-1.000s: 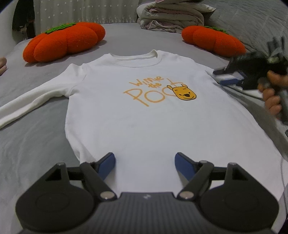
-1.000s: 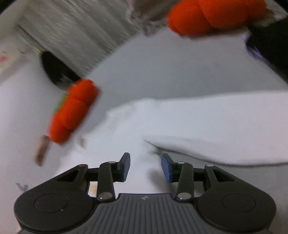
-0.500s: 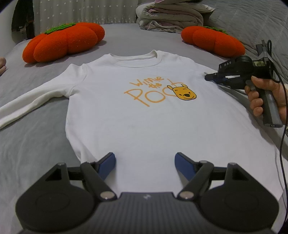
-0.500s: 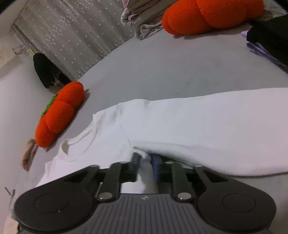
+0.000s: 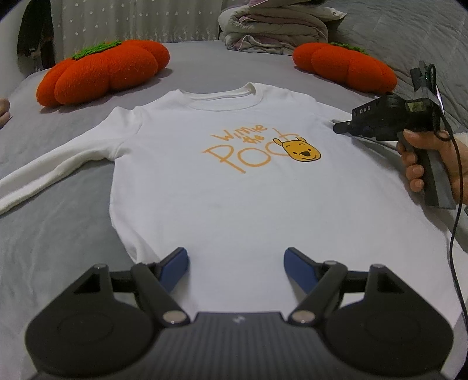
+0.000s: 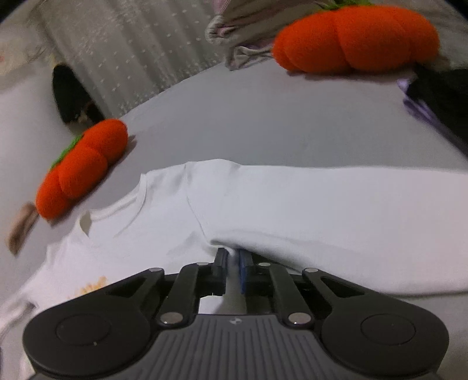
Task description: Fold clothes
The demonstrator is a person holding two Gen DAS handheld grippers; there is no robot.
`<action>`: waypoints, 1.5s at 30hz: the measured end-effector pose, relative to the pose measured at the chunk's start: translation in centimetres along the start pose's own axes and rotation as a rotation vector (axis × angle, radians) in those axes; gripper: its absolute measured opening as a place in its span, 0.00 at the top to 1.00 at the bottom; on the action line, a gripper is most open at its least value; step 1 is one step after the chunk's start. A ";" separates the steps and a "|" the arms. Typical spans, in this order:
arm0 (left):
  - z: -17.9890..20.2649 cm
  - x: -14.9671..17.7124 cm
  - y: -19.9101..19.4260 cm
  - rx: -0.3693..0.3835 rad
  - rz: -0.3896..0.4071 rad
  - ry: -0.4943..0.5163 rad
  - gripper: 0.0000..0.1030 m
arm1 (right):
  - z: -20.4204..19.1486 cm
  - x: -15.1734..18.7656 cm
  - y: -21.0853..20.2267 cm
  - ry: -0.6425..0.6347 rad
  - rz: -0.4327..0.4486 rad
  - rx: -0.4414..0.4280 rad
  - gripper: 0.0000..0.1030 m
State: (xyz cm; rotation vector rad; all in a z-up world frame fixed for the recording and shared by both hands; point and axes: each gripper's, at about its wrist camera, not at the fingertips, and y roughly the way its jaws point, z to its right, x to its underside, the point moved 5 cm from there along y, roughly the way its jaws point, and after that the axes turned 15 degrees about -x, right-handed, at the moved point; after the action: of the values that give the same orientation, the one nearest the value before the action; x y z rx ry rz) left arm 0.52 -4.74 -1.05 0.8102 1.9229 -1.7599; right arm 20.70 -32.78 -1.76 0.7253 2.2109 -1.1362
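Left wrist: one shirt (image 5: 234, 187), two pumpkin cushions (image 5: 102, 74); left gripper (image 5: 235, 267) released, right gripper (image 6: 233, 258) pinching shirt.

One white long-sleeved shirt (image 5: 222, 187) lies flat on the grey bed (image 5: 58, 233), with one printed bear face (image 5: 304, 150) on its chest. Two sleeves show, one (image 5: 52, 172) off to the left and one (image 6: 351, 222) in the right wrist view. Two orange pumpkin cushions, one (image 5: 102, 74) at the left and one (image 5: 345, 68) at the right. One pile of folded bedding (image 5: 275, 26) at the back. Two grippers: the left gripper (image 5: 235, 264) and the right gripper (image 6: 233, 258). One hand (image 5: 424, 163) is visible.
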 end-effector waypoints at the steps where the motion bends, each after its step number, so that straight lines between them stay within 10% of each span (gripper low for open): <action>1: 0.0 0.0 0.0 0.000 0.001 0.000 0.26 | -0.2 0.0 0.0 -0.025 -0.007 0.012 0.94; 33: -1.4 -0.2 0.3 0.013 0.013 -0.026 0.27 | -2.9 1.2 -1.3 -0.325 -0.176 0.155 0.95; 45: -4.5 -0.9 0.9 -0.009 0.001 -0.134 0.47 | -4.1 3.9 -3.2 -0.306 -0.258 0.071 0.93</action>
State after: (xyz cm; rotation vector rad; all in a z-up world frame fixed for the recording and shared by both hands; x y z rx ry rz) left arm 2.21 -0.39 -0.63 0.6722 1.8415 -1.7564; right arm 14.92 -30.09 -0.64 0.2719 2.0494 -1.3567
